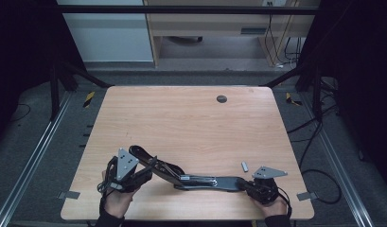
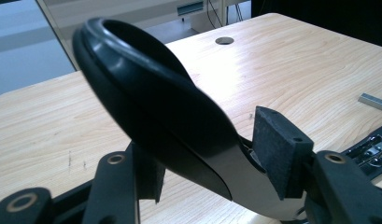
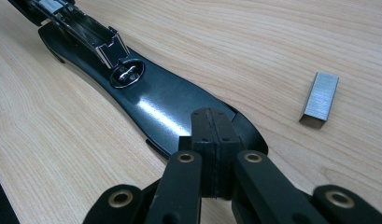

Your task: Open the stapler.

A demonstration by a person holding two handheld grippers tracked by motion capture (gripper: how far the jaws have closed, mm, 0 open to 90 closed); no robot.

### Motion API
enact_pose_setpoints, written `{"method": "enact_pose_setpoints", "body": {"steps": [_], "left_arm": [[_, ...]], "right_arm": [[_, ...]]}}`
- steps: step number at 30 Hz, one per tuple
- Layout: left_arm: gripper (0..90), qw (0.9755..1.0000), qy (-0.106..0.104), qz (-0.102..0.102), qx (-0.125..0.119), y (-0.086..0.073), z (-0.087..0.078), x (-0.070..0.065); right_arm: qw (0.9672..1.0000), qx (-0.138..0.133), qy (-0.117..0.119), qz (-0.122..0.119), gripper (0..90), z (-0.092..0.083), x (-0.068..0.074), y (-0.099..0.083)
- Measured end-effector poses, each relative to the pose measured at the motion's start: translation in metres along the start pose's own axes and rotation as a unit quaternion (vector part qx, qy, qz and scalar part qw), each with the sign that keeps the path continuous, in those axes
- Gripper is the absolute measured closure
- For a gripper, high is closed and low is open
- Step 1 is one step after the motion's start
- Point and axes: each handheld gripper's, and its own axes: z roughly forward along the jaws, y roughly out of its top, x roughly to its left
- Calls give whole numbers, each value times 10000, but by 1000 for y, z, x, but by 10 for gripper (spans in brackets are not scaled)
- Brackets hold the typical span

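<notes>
Overhead; gripper close-ups (shared stapler (image 1: 200, 179))

Left gripper (image 1: 143, 174) fingers parted; right gripper (image 1: 248, 185) fingers pressed together.

I see a light wood table (image 1: 191, 118) with rounded corners and a dark round plug (image 1: 222, 99) set into its far side, right of centre. A black stapler (image 1: 200, 180) lies opened out on the near part, its base flat on the wood and its top arm raised toward the left. A small strip of staples (image 1: 245, 166) lies directly on the wood near the base's right end, apart from it.
</notes>
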Motion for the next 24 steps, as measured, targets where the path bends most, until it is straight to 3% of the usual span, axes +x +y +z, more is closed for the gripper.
{"method": "enact_pose_setpoints", "body": {"steps": [11,13,15,16,24], "left_arm": [[433,10000,16,49,50,0,-1,2],[408,10000,12,67,41,0,-2,2],[402,10000,-4,29,20,1,-4,3],[399,10000,-4,29,20,1,-4,3],[363,10000,-49,-17,59,4,-14,8]], "right_arm": [[10000,5,1,19,900,0,0,0],[10000,10,69,7,861,0,0,1],[10000,46,-12,-41,832,-1,3,1],[9997,50,-154,-176,813,-1,3,2],[9991,-180,-359,-148,701,-9,3,3]]}}
